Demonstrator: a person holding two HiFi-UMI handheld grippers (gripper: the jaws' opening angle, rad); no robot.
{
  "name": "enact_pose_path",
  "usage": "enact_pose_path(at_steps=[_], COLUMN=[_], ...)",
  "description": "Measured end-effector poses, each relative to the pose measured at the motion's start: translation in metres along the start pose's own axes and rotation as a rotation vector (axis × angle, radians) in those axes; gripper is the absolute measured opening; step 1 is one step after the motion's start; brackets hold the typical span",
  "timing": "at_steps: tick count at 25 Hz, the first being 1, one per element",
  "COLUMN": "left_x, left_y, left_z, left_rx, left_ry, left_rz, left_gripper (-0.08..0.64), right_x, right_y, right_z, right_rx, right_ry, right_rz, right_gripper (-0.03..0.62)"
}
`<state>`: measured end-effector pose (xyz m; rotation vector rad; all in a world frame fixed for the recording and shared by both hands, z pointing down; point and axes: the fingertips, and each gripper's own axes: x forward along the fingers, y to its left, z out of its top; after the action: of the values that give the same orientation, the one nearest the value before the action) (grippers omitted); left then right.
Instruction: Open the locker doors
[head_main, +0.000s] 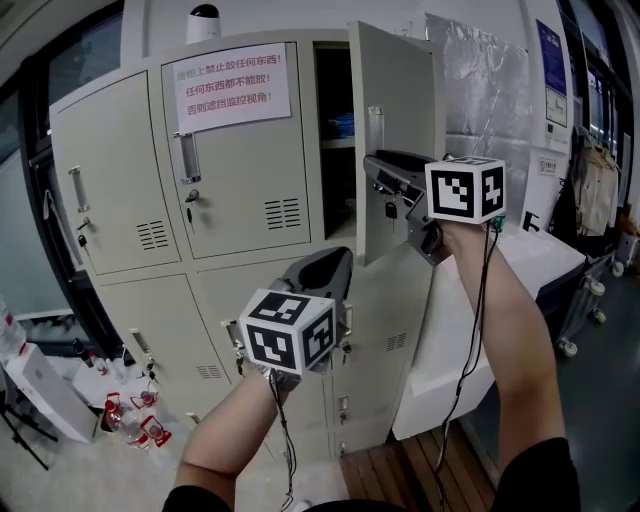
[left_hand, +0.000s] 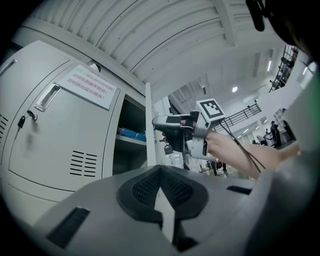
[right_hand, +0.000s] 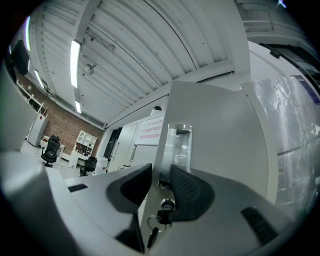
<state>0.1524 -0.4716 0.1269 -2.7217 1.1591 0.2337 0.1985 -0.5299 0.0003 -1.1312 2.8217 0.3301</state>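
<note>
1. Right tongs (right_hand: 159, 177) clench the edge of the open upper locker door (head_main: 395, 90), just below its handle (right_hand: 177, 145).
2. Left tongs (left_hand: 161, 175) are clenched empty, before the closed lower lockers (head_main: 170, 320).

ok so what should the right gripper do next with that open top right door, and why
Probably swing the door wider: the right gripper is clamped on its edge beside the lock, and the door doesn't look fully swung back yet.
</note>
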Motion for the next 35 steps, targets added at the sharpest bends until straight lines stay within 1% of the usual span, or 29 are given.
enact_pose_path(at_steps=[6,10,12,15,18,21,23,24,25,27,29,35], left_x=[-0.006,-0.012,-0.014,-0.015,-0.016,-0.020,-0.024,-0.027,-0.029,-0.032,-0.034,-0.033], left_y=[-0.022,-0.038,-0.043,-0.047,-0.052,-0.055,-0.053,-0.051,-0.047,-0.041,-0.038,-0.050], left_z=[-0.001,-0.001,-0.003,-0.002,-0.001,-0.002,-0.004,-0.005,-0.006,-0.008,-0.011,-0.016], left_rx=[-0.010,-0.005,-0.002,0.000,0.000,-0.002,-0.002,-0.003,-0.006,-0.014,-0.026,-0.049], left_ry=[0.000,0.005,0.012,0.017,0.017,0.029,0.041,0.046,0.051,0.058,0.062,0.061], left_rz=[0.014,0.012,0.009,-0.002,-0.022,-0.044,-0.054,-0.057,-0.059,-0.063,-0.072,-0.119], left_gripper=[-0.002,-0.002,-0.002,-0.002,-0.002,-0.002,-0.002,-0.002,-0.002,-0.002,-0.002,-0.002], right_x=[-0.023,-0.039,-0.046,-0.054,-0.056,-0.049,-0.048,-0.049,-0.051,-0.055,-0.060,-0.084], right_y=[0.000,-0.001,-0.002,-0.002,0.002,0.004,0.001,-0.001,-0.002,-0.001,-0.001,-0.006], right_z=[0.005,0.006,0.006,0.009,0.009,0.003,-0.002,-0.003,-0.002,0.000,0.001,0.000], right_rx=[-0.027,-0.007,-0.027,-0.108,-0.189,-0.252,-0.301,-0.327,-0.352,-0.392,-0.405,-0.349], right_ry=[0.000,-0.016,-0.024,-0.029,-0.023,0.011,0.036,0.042,0.042,0.035,0.029,0.038], right_rz=[-0.033,-0.072,-0.117,-0.215,-0.295,-0.373,-0.453,-0.494,-0.527,-0.572,-0.593,-0.606], right_gripper=[0.120,0.126,0.129,0.148,0.199,0.242,0.238,0.212,0.202,0.178,0.167,0.150])
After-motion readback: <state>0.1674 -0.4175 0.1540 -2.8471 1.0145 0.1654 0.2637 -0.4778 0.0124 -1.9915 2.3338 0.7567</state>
